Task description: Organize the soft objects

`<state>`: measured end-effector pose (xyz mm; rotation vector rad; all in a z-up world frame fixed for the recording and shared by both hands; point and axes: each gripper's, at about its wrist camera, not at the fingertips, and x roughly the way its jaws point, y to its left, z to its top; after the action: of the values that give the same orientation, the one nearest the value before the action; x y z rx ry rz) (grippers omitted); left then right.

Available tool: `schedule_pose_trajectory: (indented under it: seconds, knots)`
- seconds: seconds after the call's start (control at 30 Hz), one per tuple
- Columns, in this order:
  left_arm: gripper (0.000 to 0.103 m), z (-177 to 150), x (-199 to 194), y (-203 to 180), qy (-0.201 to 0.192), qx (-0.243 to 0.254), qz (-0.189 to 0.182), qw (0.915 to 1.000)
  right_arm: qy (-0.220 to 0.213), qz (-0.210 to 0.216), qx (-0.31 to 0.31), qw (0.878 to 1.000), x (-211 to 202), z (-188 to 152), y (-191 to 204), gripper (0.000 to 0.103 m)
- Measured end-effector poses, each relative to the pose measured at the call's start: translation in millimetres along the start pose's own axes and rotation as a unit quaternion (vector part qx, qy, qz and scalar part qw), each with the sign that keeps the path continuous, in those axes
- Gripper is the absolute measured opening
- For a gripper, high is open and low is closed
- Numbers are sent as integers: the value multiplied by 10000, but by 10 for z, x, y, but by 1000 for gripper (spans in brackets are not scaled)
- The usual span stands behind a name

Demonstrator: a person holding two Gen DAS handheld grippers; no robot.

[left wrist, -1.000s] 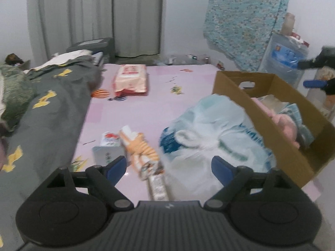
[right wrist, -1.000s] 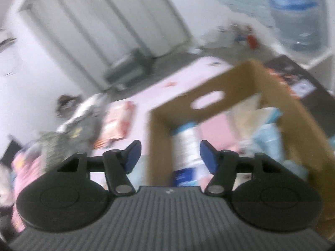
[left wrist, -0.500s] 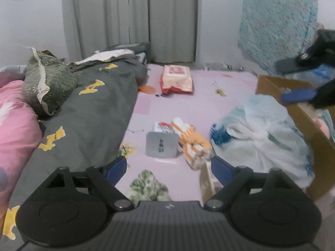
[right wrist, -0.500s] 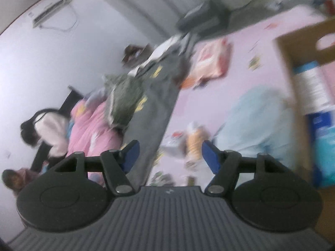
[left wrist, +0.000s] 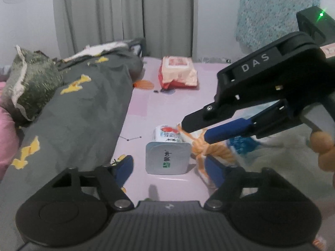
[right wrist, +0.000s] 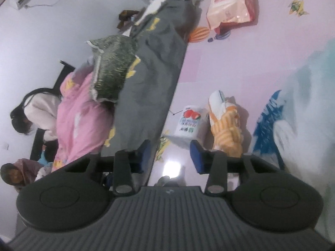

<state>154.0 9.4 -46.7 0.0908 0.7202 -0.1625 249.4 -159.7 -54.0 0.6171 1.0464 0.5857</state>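
Grippers crowd one spot: the left gripper (left wrist: 170, 170) and right gripper (right wrist: 170, 154), jaws just narrowing yet empty, hover near the orange-striped cloth bundle (right wrist: 227, 125) beside a tissue pack (right wrist: 189, 121). Grey blanket edge (right wrist: 167, 96) runs left; bare pink mat (right wrist: 240, 58) lies beyond.

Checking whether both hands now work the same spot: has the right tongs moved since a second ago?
Yes. The right tongs has swung from the cardboard box to the orange striped bundle on the pink mat, its jaws closing but gripping nothing.
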Motion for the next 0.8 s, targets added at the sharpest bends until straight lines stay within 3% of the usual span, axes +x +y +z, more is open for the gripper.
schedule_pose_trajectory:
  seconds: [0.47,0.57,0.8]
  knots:
    - [70,60,616,140,616,-65,-186,9979,362,15,91,9993,563,145,-210,36]
    - [64,72,650,144,695,-178,-267,9971,388,99,181,9990,589,170,-241,37]
    - [63,110,531,188,706,-470,-425,9955,503,299,451,9973,543,234,-275,34]
